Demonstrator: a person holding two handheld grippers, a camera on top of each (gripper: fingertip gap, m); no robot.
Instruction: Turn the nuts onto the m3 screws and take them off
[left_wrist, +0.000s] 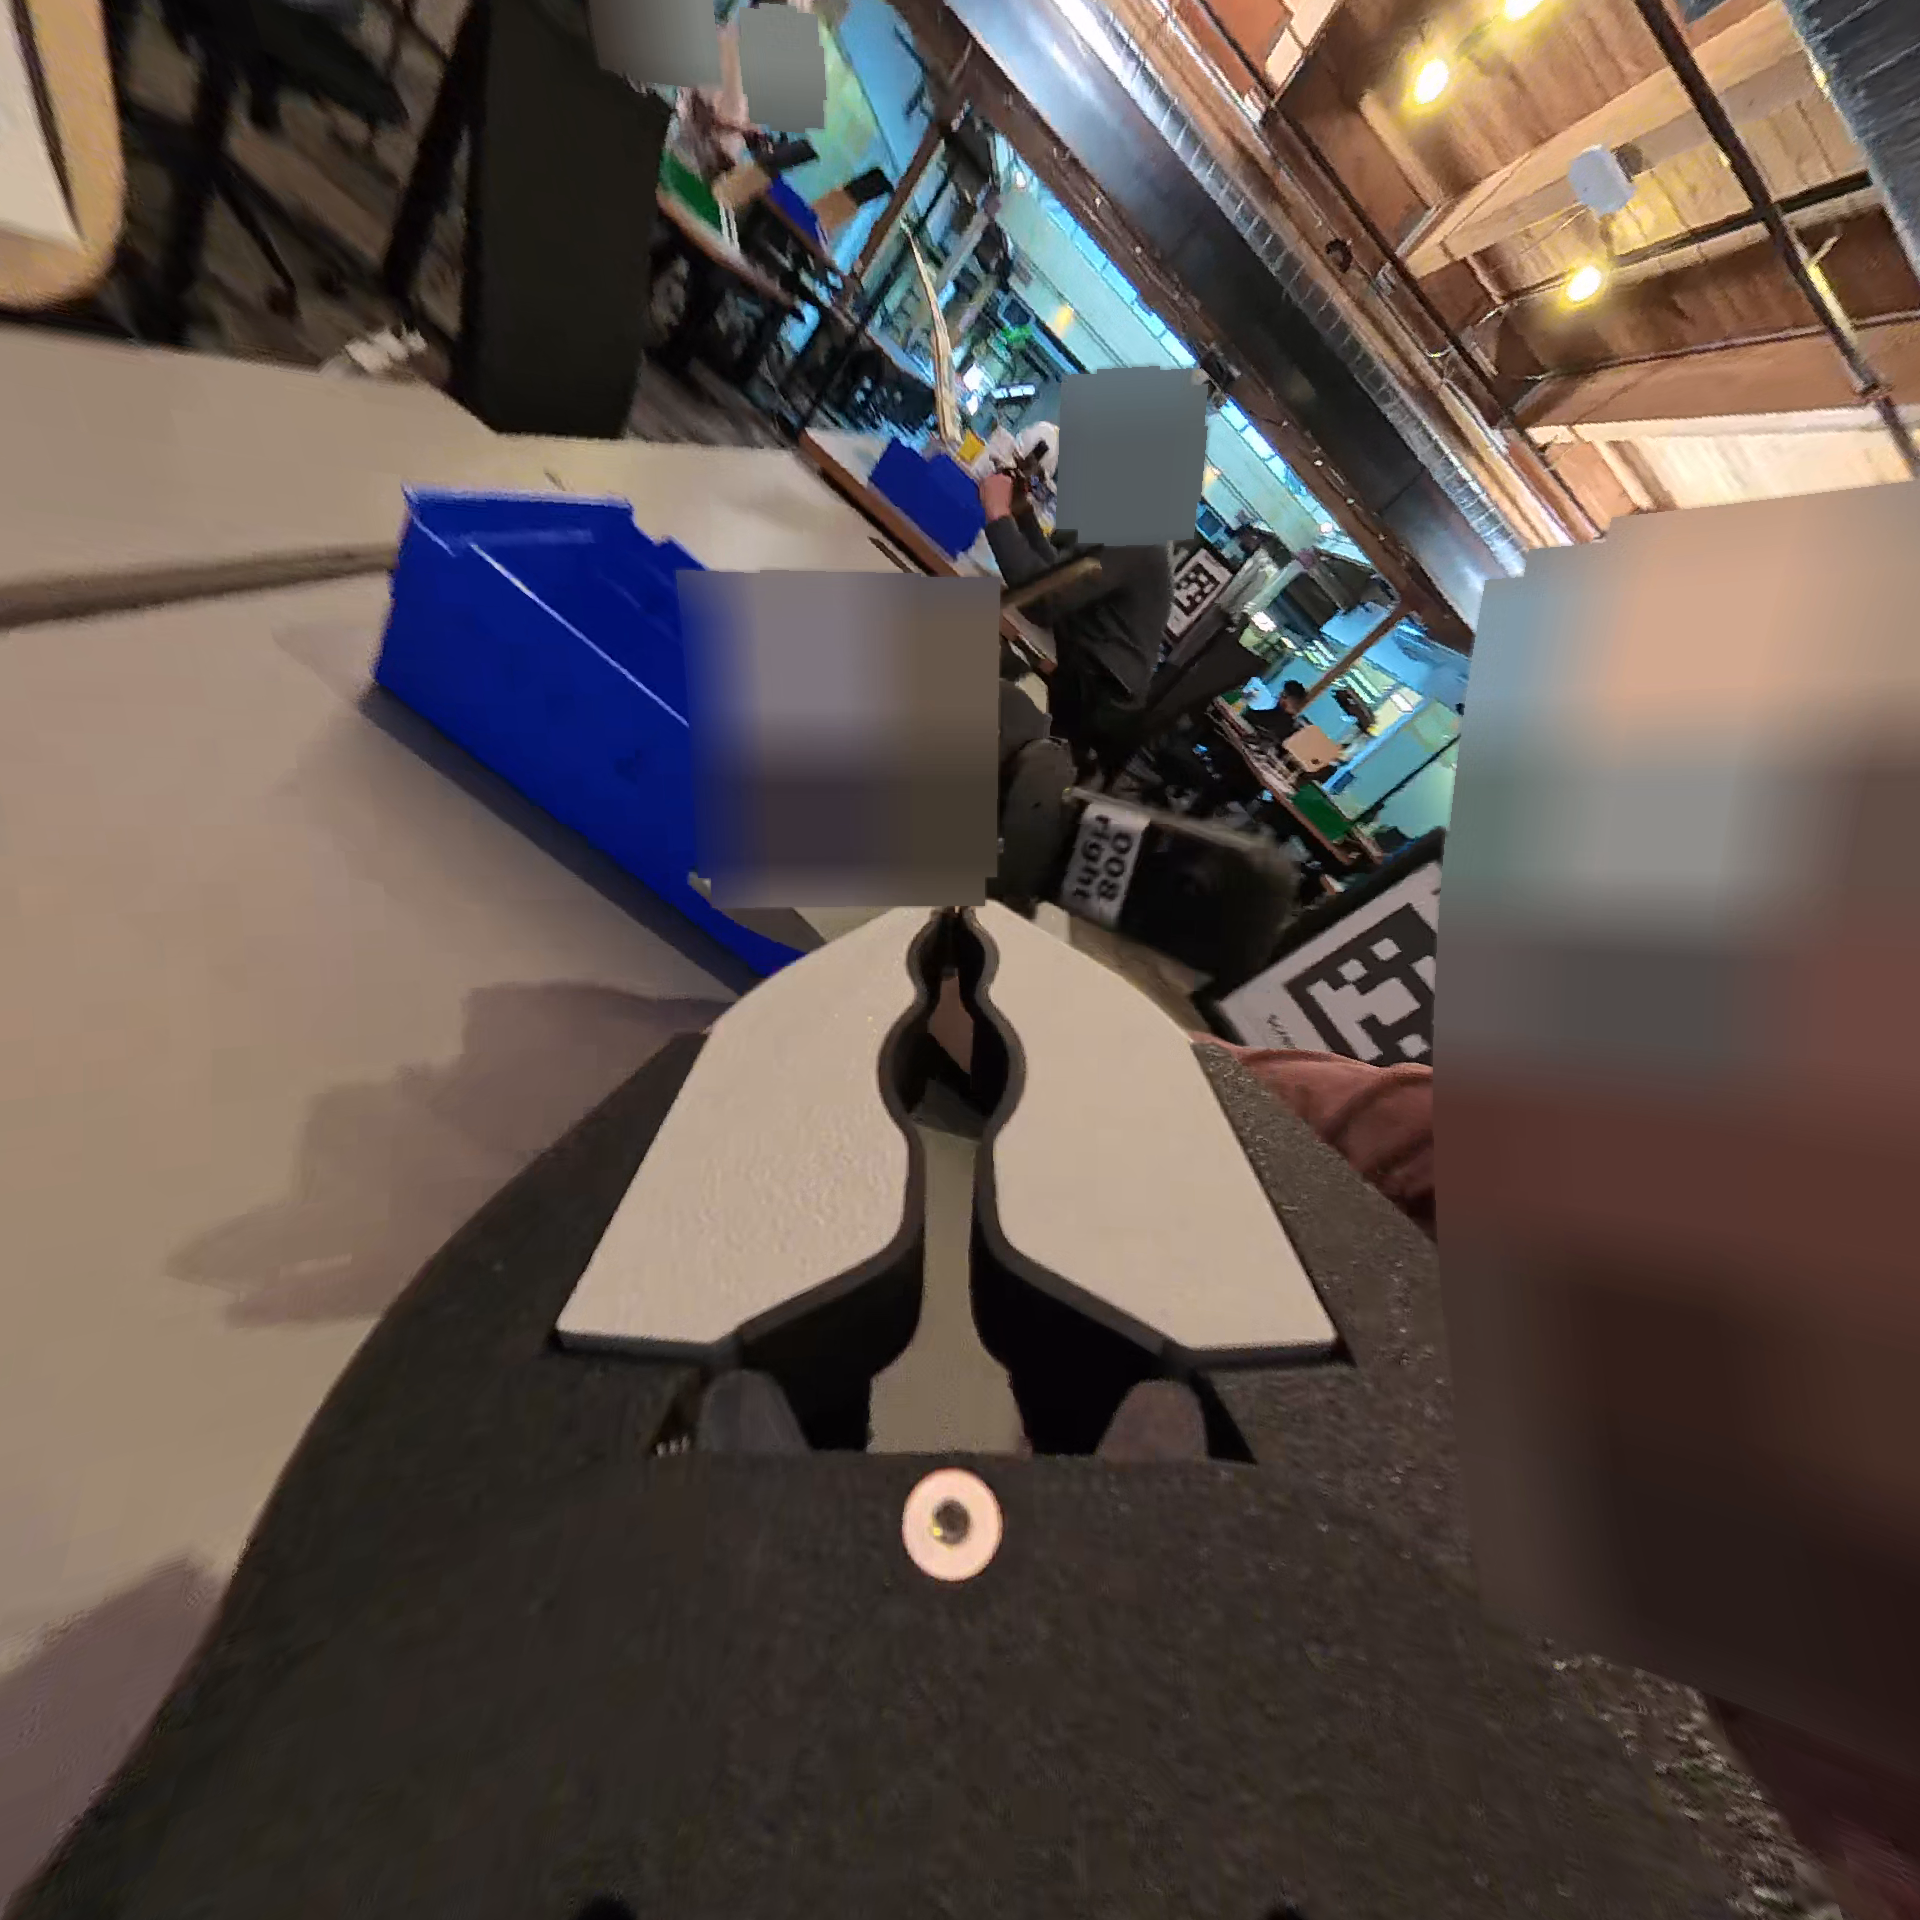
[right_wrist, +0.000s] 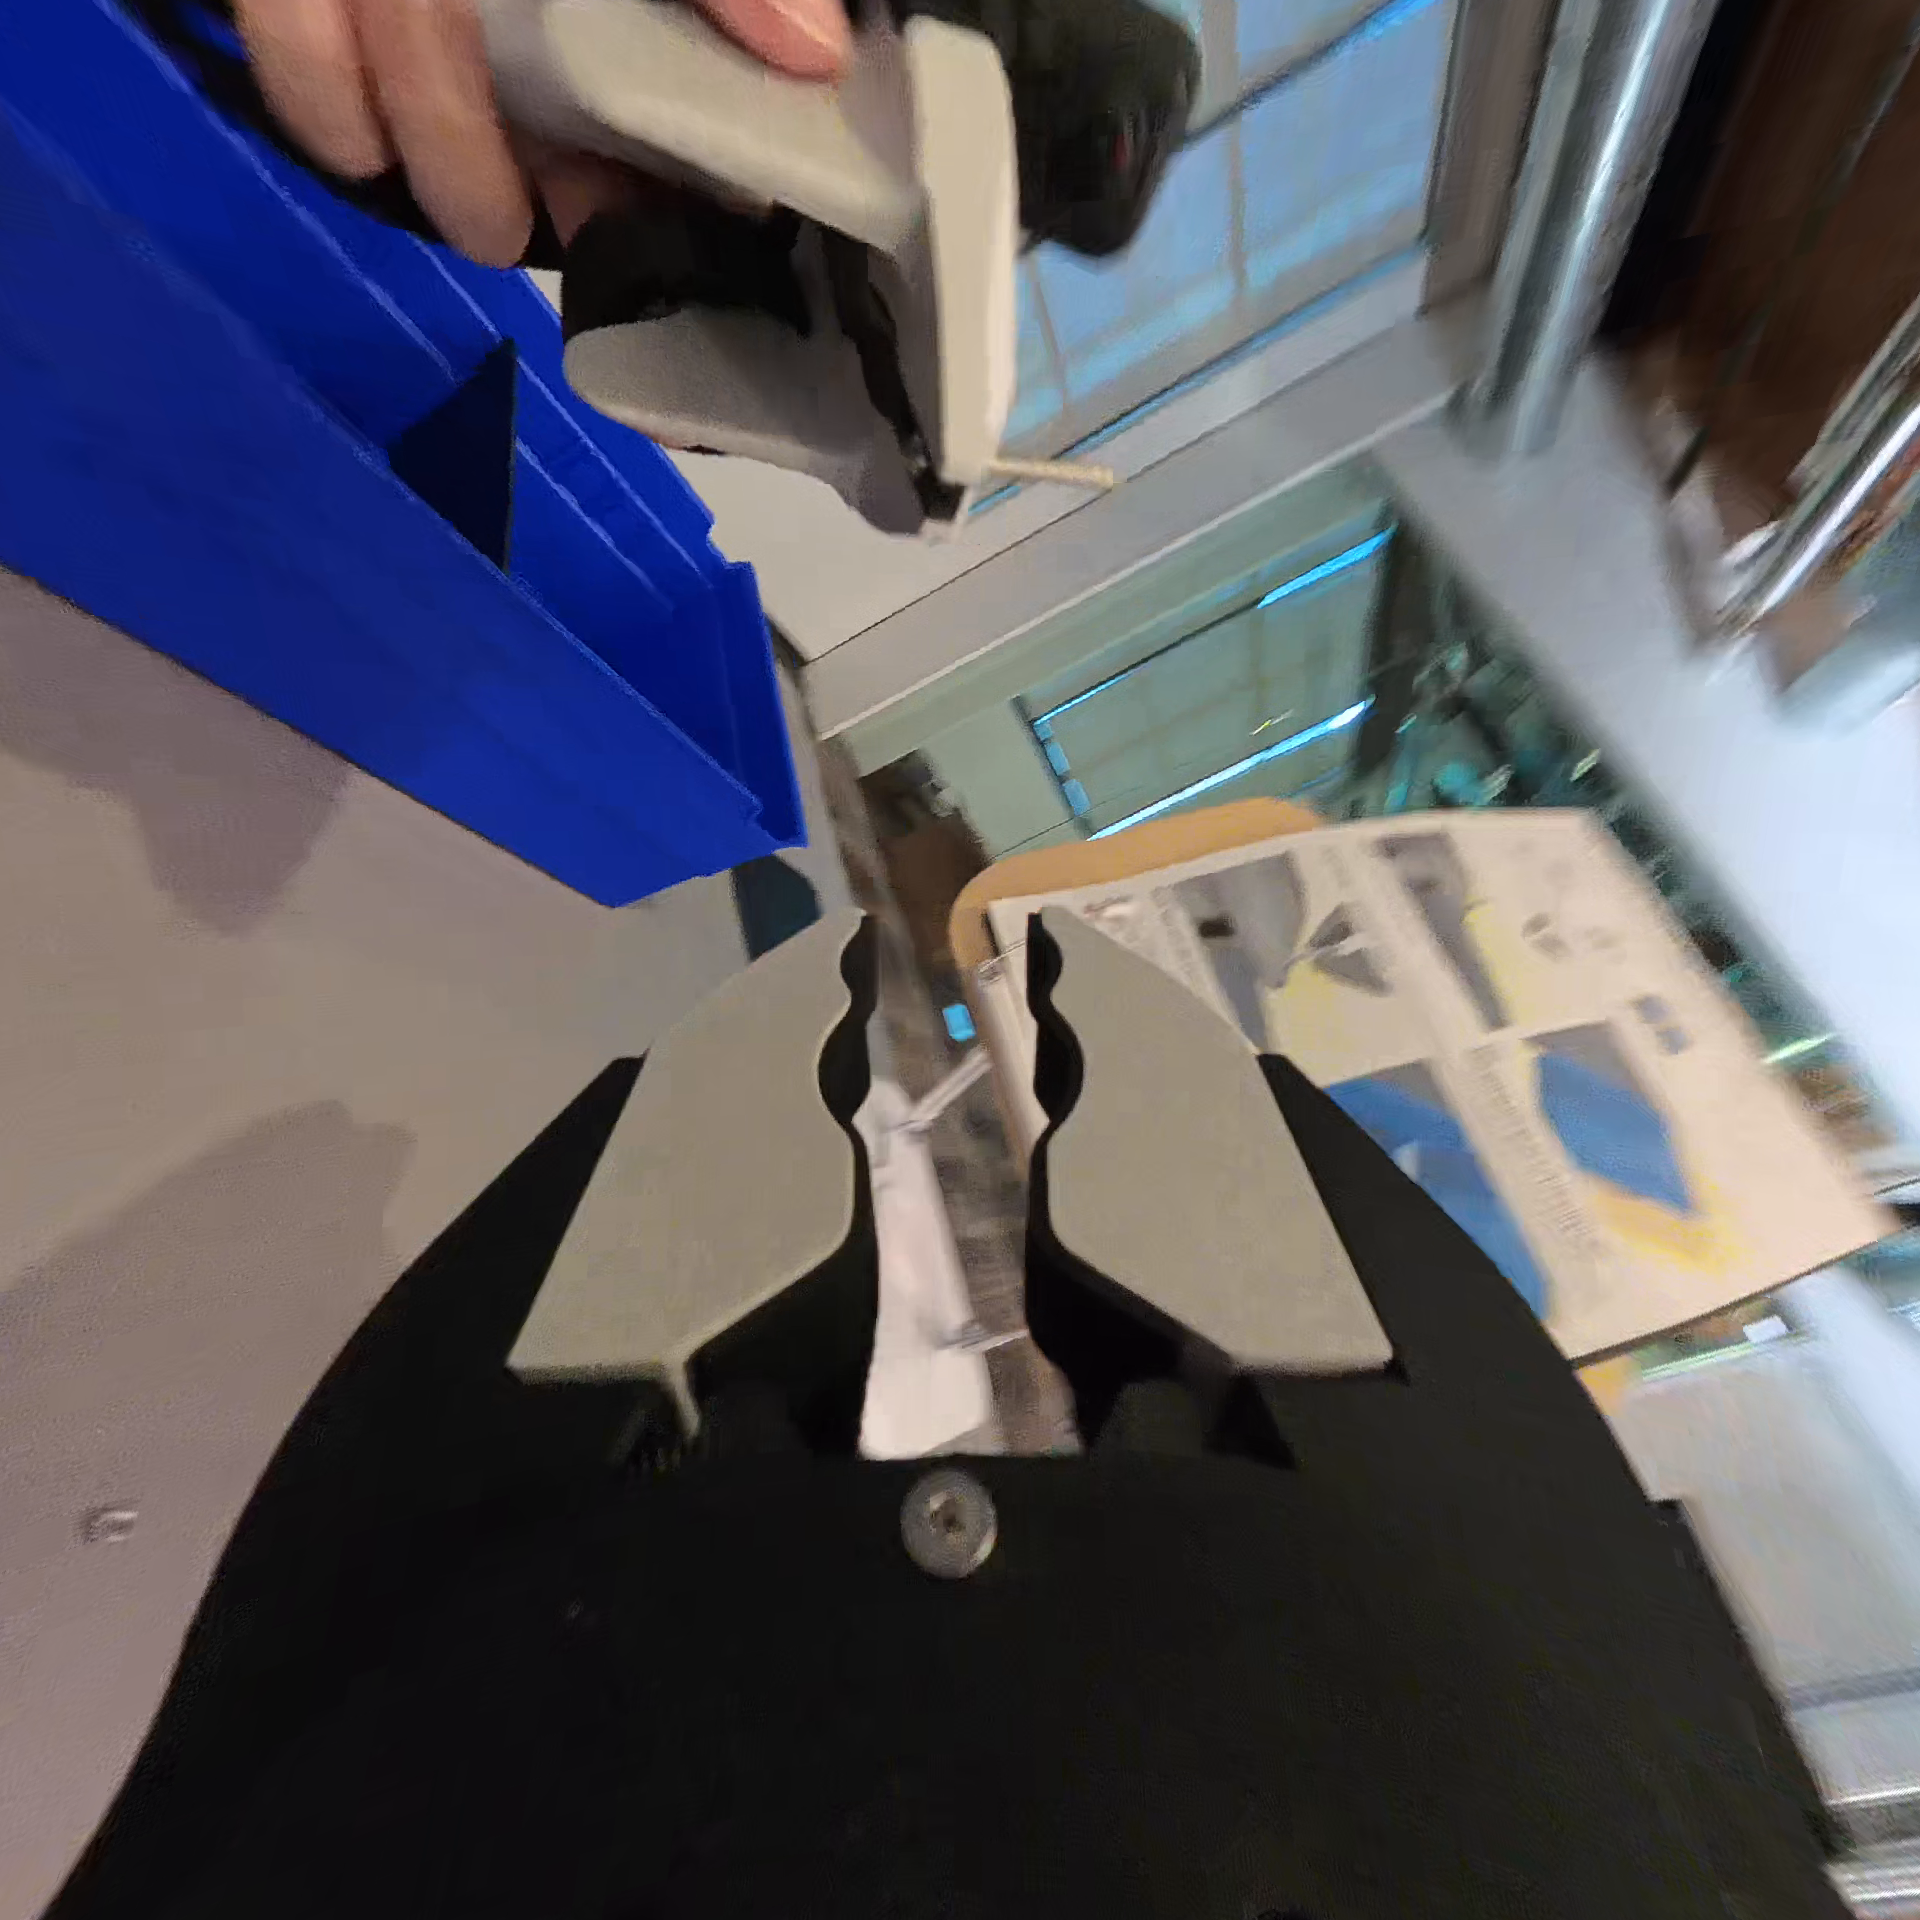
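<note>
In the right wrist view my left gripper (right_wrist: 940, 499), held by a hand (right_wrist: 416, 114), is at the top, lifted off the table. It is shut on a small screw (right_wrist: 1049, 476) whose threaded shank sticks out to the right of the fingertips. In its own view the left gripper (left_wrist: 951, 920) has its fingers pressed together, and only a thin dark sliver shows at the tips. My right gripper (right_wrist: 948, 930) is open and empty, below and apart from the screw. It also shows in the left wrist view (left_wrist: 1143, 862), beyond the left fingertips. A small metal piece (right_wrist: 109, 1524) lies on the table.
A blue plastic bin (right_wrist: 364, 499) stands on the grey table (right_wrist: 260, 1039), and also shows left of the left gripper (left_wrist: 540, 644). A printed sheet (right_wrist: 1455, 1039) lies beyond the table edge. A black-and-white marker board (left_wrist: 1361, 977) stands at the right. People sit at distant benches.
</note>
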